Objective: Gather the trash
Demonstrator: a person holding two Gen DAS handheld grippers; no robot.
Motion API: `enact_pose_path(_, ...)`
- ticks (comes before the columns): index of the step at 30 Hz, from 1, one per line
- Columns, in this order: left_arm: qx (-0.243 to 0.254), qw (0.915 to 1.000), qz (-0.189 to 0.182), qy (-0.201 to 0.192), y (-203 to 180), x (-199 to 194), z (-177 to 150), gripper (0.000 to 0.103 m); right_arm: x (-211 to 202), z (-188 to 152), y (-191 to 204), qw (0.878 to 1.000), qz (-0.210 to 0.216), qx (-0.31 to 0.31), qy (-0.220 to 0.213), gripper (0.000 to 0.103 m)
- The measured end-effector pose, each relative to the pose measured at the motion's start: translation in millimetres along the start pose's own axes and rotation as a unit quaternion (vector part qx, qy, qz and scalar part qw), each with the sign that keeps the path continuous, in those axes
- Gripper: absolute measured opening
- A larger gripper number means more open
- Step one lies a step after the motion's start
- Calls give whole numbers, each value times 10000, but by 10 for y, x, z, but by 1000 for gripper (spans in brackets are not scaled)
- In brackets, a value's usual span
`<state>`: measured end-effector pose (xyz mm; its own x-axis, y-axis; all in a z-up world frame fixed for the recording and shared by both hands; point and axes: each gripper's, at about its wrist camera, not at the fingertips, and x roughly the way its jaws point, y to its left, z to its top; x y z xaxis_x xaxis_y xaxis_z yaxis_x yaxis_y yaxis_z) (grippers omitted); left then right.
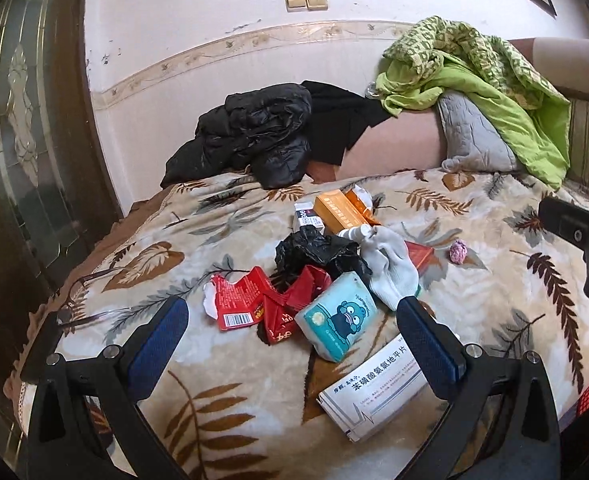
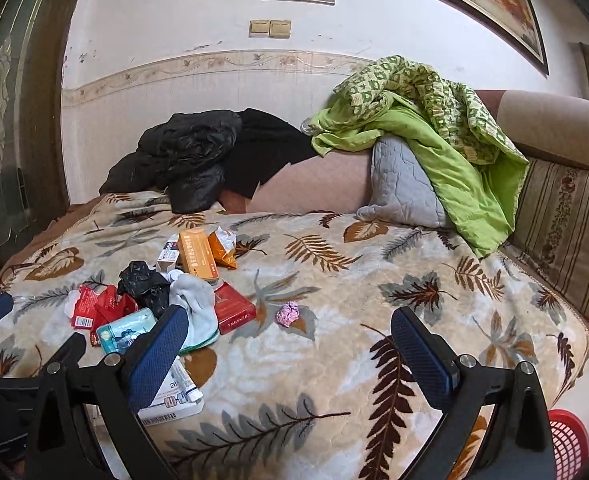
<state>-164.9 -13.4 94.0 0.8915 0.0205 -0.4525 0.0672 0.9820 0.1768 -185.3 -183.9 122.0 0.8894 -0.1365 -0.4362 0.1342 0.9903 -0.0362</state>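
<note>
Trash lies in a pile on the leaf-patterned bed blanket [image 1: 494, 280]: torn red wrappers [image 1: 254, 300], a teal tissue pack [image 1: 336, 320], a black plastic bag [image 1: 314, 250], a white glove [image 1: 390, 268], orange boxes [image 1: 340, 208], a white medicine box [image 1: 374, 388] and a pink paper ball [image 1: 459, 251]. My left gripper [image 1: 292, 320] is open and empty, just in front of the pile. My right gripper [image 2: 288, 332] is open and empty, with the pink ball [image 2: 288, 314] just beyond its fingertips and a red cigarette pack [image 2: 232, 307] to the left.
A black jacket [image 1: 250, 136] and a green quilt [image 1: 482, 80] over a grey pillow [image 1: 474, 136] lie at the back by the wall. A red basket [image 2: 568, 440] stands off the bed's right corner. A dark door [image 1: 26, 140] is at left.
</note>
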Motion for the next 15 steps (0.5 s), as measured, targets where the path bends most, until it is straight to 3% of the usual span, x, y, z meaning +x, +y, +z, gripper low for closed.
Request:
enact_pose_path(8,-82,9999,-33,49,70,56,-12,103,3,-5,-10,10000,-15,-11,23,102)
enact_pose_path(15,-230,9996,-37,-136,158,5,2,103,-12,-1,48,9999,-26,-127,-58,102)
